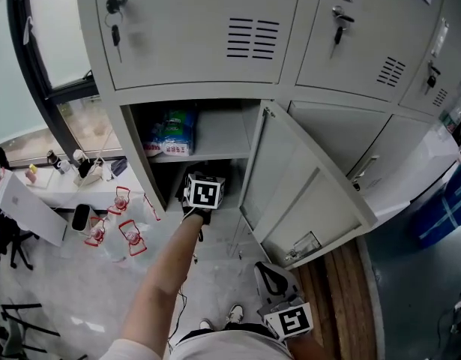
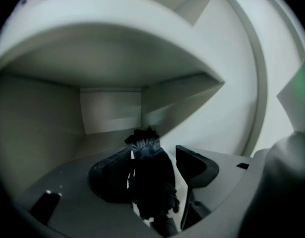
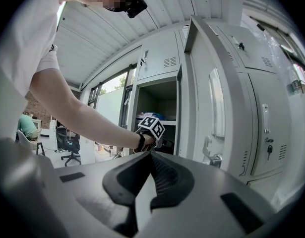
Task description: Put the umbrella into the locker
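Note:
A dark folded umbrella (image 2: 150, 177) lies between the jaws of my left gripper (image 2: 154, 156), its gathered end pointing into the lower compartment of the open grey locker (image 2: 110, 113). The jaws stand wide. A pale gap shows between the umbrella and the right-hand finger (image 2: 194, 165), so the pads do not press on it. In the head view only this gripper's marker cube (image 1: 204, 193) shows, at the locker's mouth (image 1: 215, 167); the umbrella is hidden there. My right gripper (image 3: 151, 156) hangs low beside the open door (image 1: 297, 193), its fingertips together and nothing in them.
Blue and white packs (image 1: 170, 133) sit on the locker's upper shelf. Closed lockers with keys (image 1: 114, 21) stand above and to the right. Several red-handled bottles (image 1: 118, 227) stand on the floor at the left near a white desk (image 1: 35, 201). An office chair (image 3: 70, 148) stands farther off.

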A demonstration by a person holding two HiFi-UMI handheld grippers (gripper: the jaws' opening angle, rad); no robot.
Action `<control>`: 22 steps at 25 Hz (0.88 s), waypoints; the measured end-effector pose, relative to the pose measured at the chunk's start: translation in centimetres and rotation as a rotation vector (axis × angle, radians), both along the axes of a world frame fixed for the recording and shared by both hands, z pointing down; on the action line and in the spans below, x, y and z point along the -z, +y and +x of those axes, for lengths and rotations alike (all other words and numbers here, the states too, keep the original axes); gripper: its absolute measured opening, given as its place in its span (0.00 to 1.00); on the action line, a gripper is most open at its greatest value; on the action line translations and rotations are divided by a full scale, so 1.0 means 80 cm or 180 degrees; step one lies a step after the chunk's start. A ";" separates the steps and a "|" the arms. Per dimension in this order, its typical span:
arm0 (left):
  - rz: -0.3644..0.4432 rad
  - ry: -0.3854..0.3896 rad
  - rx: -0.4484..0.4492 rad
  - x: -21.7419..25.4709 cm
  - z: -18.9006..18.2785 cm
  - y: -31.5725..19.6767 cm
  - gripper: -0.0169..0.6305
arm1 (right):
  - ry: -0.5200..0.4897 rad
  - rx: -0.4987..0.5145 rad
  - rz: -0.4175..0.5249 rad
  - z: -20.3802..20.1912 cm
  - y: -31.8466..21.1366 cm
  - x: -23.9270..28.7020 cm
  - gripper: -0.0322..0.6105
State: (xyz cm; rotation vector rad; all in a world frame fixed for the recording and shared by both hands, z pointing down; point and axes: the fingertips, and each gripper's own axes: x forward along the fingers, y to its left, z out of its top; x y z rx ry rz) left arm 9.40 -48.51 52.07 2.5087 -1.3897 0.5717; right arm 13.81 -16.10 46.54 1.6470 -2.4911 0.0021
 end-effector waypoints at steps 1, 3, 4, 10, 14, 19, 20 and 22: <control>0.0004 0.0010 -0.0027 0.005 0.000 0.006 0.48 | 0.0005 0.0008 0.0009 -0.001 0.000 0.001 0.07; 0.0048 -0.0022 -0.0054 0.011 -0.005 0.018 0.46 | -0.0007 0.0021 0.0024 -0.004 0.002 0.003 0.07; 0.0098 -0.0033 -0.0065 0.015 -0.008 0.024 0.44 | -0.0023 0.0026 0.0029 -0.007 0.003 0.004 0.07; 0.0504 -0.0068 -0.0120 0.043 -0.026 0.059 0.33 | -0.0025 0.0064 0.0080 -0.014 0.012 0.006 0.07; 0.0585 -0.0006 -0.0029 0.054 -0.052 0.083 0.19 | -0.0030 0.0065 0.0110 -0.016 0.018 0.010 0.07; 0.0600 0.0079 0.0016 0.064 -0.080 0.111 0.11 | -0.0009 0.0072 0.0135 -0.017 0.024 0.014 0.07; 0.0632 0.0085 0.0011 0.067 -0.085 0.119 0.10 | -0.0009 0.0071 0.0138 -0.017 0.025 0.015 0.07; 0.0748 0.0048 -0.0010 0.074 -0.095 0.133 0.08 | -0.0013 0.0058 0.0148 -0.016 0.027 0.017 0.07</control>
